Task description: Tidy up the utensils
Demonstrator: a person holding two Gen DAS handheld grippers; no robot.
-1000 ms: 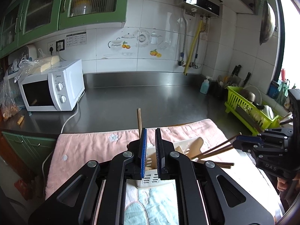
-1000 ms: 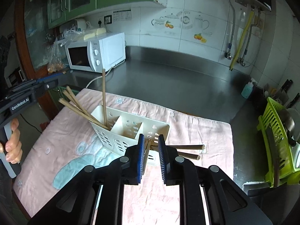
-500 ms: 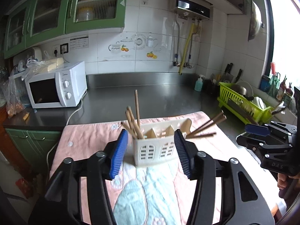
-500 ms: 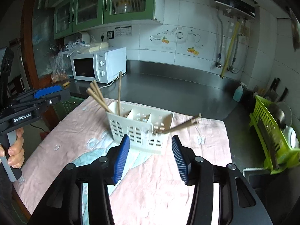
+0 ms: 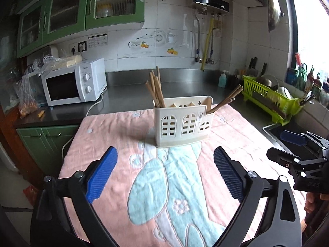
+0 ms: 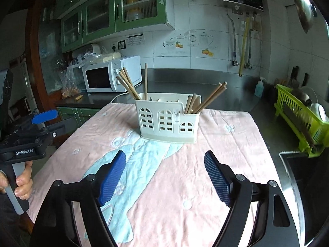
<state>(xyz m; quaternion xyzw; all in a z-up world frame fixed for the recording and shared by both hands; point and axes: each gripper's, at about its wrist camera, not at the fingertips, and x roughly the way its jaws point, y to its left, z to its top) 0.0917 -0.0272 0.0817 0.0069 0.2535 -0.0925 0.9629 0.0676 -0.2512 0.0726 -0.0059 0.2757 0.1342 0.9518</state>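
A cream utensil holder with window cutouts stands upright on the pink towel; it also shows in the right wrist view. Several wooden chopsticks stand in its left compartment, and more chopsticks lean out of its right one. In the right wrist view the left bunch and the right bunch show the same. My left gripper is open and empty, well back from the holder. My right gripper is open and empty, also back from it.
A white microwave sits at the back left on the steel counter. A green dish rack and a sink are at the right. A soap bottle stands by the wall.
Both grippers were shut at the holder on chopsticks a second ago. Both have opened wide and pulled back and up; the chopsticks stay in the holder's end compartments.
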